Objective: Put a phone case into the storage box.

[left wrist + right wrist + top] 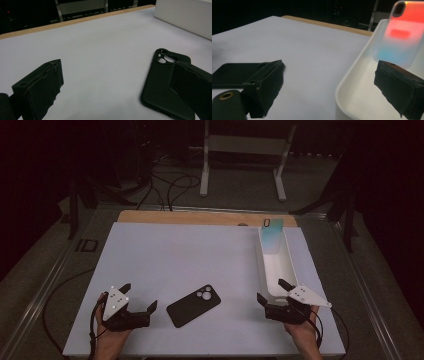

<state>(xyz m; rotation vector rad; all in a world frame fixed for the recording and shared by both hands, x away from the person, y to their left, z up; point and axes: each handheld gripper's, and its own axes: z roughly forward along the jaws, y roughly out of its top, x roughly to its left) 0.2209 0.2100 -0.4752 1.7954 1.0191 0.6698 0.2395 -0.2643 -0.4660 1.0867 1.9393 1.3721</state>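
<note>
The black phone case (193,305) lies flat on the white bench (165,255), camera holes up, between my two tongs. My left tongs (141,303) sit just to its left, wide open and holding nothing. In the left gripper view the case (162,82) is close by one jaw, but I see no pinch on it. My right tongs (272,291) are wide open too, and empty. They sit at the near end of the long white tray (287,262), with one jaw over the rim. Inside the tray, at the far end, a shiny see-through case (272,236) leans up against the wall. In the right gripper view it glows red and blue (402,32).

I think I am at the start of picking up the black case, and no grab has been made yet. Next, I guess the left tongs should slide right, get one jaw on each long side of the case, and close. The case is thin and flat, so the jaws must go low to the bench.
</note>
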